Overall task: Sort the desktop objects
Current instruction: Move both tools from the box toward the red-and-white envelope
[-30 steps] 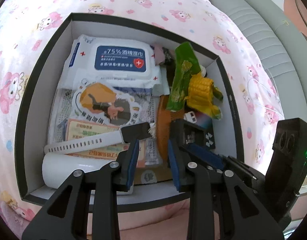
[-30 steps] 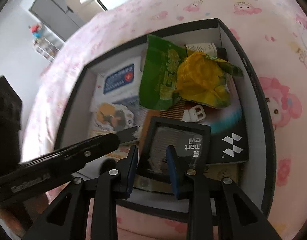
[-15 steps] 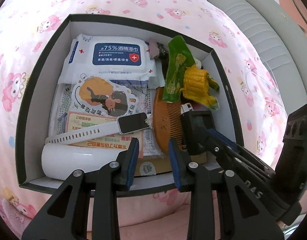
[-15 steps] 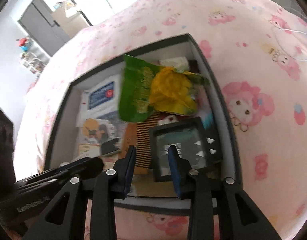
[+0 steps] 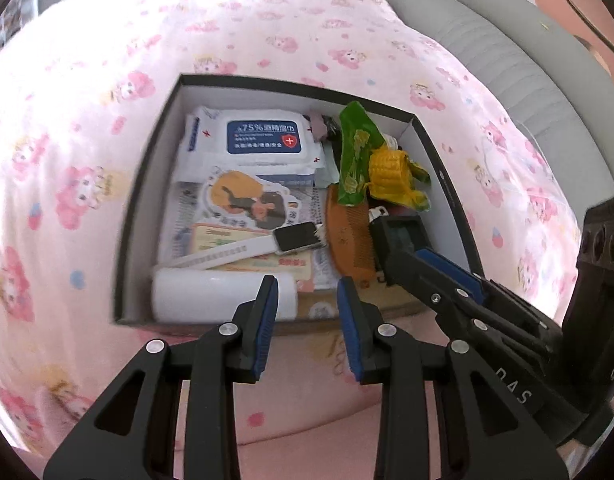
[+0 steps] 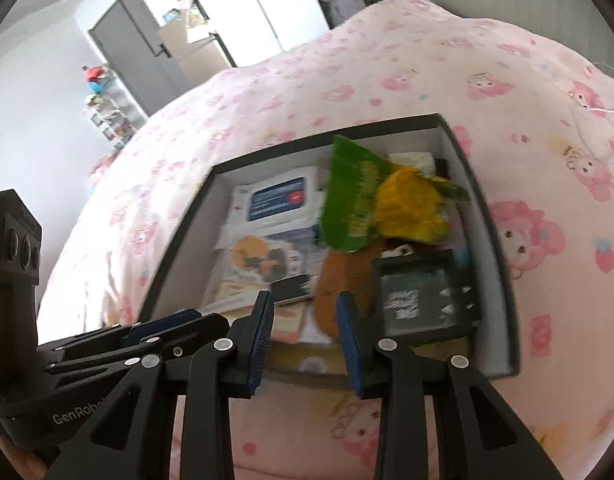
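While both grippers hang above the near edge of the black box (image 5: 147, 184), neither holds anything. The left gripper (image 5: 307, 320) has its blue-padded jaws spread, with only the pink cartoon-print sheet (image 5: 87, 160) and the box's near wall showing in the gap. The right gripper (image 6: 305, 332) is likewise released, jaws apart and empty, over the near rim of the box; in the left wrist view it reaches in from the right, its tips close to the black framed item (image 5: 403, 232) lying in the box's near right part, though contact cannot be made out.

Inside the box, a white pack of wet wipes (image 5: 259, 144) with a blue label lies at the far left. Just near of it is a die-cut sticker card (image 5: 247, 200) on printed paper. A smartwatch (image 5: 295, 238) with a white strap lies across a yellow-edged card, its dark face beside the brown comb (image 5: 347, 240). A white cylinder (image 5: 211, 296) lies on its side along the near wall. At the far right, a green snack packet (image 5: 355, 156) leans against a yellow corn-shaped toy (image 5: 391, 172), both partly covering the far end of the comb.

The box sits on the pink sheet, with a grey padded headboard (image 5: 507, 60) at the far right.
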Demonstrator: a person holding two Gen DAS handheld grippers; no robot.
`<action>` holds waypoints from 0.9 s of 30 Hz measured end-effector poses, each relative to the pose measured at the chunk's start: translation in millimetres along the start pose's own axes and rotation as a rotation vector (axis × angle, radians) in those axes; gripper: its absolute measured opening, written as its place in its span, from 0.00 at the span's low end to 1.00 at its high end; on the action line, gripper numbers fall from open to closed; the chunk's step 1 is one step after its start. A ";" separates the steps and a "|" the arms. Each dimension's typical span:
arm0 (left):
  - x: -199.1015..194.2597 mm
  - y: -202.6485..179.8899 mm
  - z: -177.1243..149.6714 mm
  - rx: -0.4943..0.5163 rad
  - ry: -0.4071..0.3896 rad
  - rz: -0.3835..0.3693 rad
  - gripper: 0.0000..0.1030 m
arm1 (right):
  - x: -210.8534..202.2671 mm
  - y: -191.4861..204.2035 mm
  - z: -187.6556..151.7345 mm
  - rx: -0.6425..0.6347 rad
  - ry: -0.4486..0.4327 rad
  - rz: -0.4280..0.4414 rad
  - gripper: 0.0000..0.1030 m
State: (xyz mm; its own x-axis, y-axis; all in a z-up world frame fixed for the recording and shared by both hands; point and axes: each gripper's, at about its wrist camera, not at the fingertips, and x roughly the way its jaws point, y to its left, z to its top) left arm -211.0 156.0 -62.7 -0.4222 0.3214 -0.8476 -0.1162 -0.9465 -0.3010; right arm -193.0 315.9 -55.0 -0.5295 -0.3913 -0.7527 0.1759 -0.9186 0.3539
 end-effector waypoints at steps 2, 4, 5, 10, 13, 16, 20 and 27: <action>-10.4 0.0 -7.6 0.047 -0.019 0.031 0.31 | -5.2 9.1 -8.2 -0.006 -0.007 0.000 0.28; -19.0 1.7 -15.1 0.073 -0.034 0.046 0.31 | -11.1 19.8 -16.8 -0.019 -0.014 -0.003 0.28; -24.9 3.9 -18.9 0.077 -0.042 0.046 0.31 | -14.4 26.8 -20.7 -0.034 -0.016 -0.008 0.28; -56.4 19.1 -33.8 0.062 -0.073 0.034 0.31 | -31.2 54.4 -34.0 -0.055 -0.024 0.035 0.28; -71.8 31.2 -44.0 0.041 -0.085 0.045 0.31 | -37.0 73.6 -41.8 -0.086 -0.018 0.050 0.28; -83.3 47.3 -53.4 0.016 -0.088 0.065 0.31 | -39.0 95.8 -48.5 -0.144 -0.011 0.052 0.28; -95.4 74.9 -65.0 -0.022 -0.092 0.105 0.31 | -26.2 127.0 -57.2 -0.193 0.024 0.093 0.28; -116.9 150.3 -81.8 -0.175 -0.106 0.119 0.31 | 12.5 186.5 -57.6 -0.269 0.086 0.144 0.27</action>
State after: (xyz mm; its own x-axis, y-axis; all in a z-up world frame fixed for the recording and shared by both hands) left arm -105.7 -21.5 -44.6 -0.5164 0.1942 -0.8341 0.0941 -0.9552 -0.2806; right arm -119.0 136.5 -30.4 -0.4133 -0.5113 -0.7535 0.4636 -0.8304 0.3092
